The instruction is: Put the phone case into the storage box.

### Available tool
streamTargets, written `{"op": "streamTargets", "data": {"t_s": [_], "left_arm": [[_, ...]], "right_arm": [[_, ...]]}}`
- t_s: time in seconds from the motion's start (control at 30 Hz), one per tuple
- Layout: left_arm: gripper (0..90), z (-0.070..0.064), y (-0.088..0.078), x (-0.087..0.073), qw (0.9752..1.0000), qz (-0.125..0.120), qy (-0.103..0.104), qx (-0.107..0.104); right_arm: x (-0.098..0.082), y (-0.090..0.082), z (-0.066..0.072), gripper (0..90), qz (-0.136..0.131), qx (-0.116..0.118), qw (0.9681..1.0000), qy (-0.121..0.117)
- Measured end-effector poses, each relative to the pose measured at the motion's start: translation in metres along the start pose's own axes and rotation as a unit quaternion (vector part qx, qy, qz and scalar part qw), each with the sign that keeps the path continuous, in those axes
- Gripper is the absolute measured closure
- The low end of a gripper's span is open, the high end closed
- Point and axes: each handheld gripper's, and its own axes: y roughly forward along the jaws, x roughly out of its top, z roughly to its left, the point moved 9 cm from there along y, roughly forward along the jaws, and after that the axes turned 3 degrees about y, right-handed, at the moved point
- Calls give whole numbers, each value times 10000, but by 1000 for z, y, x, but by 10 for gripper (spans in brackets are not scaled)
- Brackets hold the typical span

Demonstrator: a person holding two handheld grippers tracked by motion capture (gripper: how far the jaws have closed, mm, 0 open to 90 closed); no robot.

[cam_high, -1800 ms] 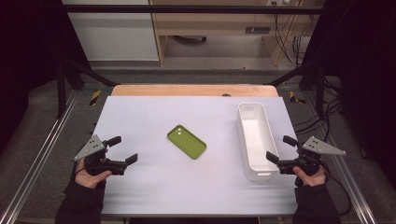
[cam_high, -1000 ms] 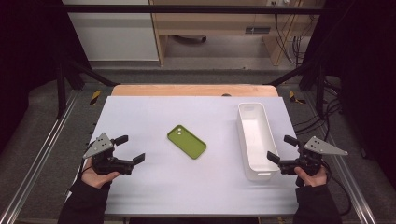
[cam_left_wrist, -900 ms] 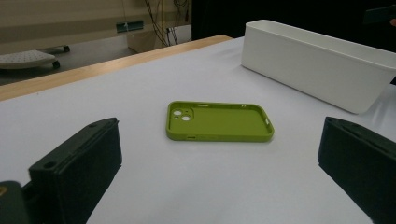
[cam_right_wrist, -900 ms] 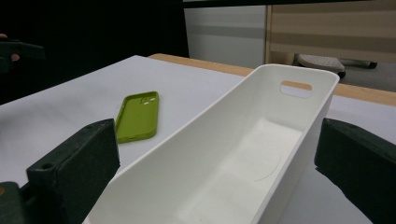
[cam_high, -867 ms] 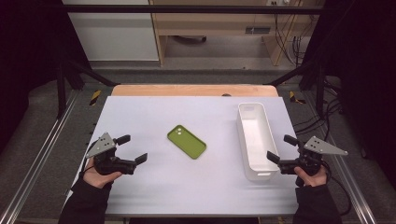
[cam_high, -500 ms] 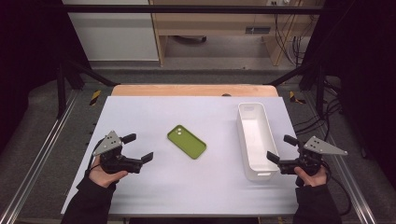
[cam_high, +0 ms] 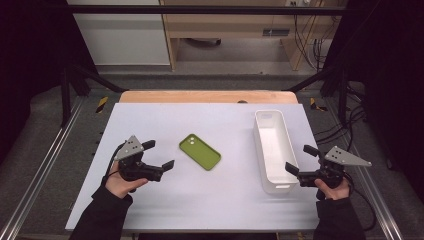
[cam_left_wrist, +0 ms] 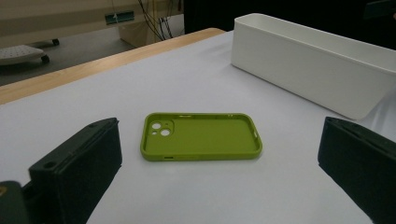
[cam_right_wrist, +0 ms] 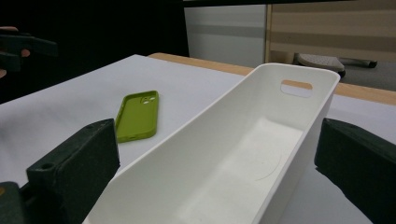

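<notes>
A green phone case [cam_high: 200,151] lies flat, hollow side up, near the middle of the white table [cam_high: 210,200]. It also lies just ahead of the jaws in the left gripper view, phone case [cam_left_wrist: 201,136]. My left gripper [cam_high: 158,154] stands open a short way to the case's left, pointing at it, nothing between its jaws. A long white bin [cam_high: 272,150] sits empty at the right. My right gripper [cam_high: 301,158] is open at the bin's near right corner, held by a hand. From the right gripper view, the bin [cam_right_wrist: 243,154] is close and the case [cam_right_wrist: 137,115] lies beyond.
The table's wooden far edge [cam_high: 207,96] runs across the back. Metal frame rails [cam_high: 45,165] flank both sides, with cables [cam_high: 350,120] on the floor at the right. Open white surface lies in front of the case and bin.
My left gripper has moved right and slightly forward across the table toward the green case, still open. The right gripper, bin and case have stayed put.
</notes>
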Motion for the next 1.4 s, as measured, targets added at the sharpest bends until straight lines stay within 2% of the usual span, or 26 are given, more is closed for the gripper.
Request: {"op": "streamTargets", "data": {"t_s": [0.93,1.4], "left_arm": [[0,-12,46,23,9994,272,121,-196],[1,-22,74,25,9980,528,233,-270]], "right_arm": [[-1,-1,-1,4,34,-36,10000,-2],[-2,0,-1,4,70,-48,10000,-23]]}}
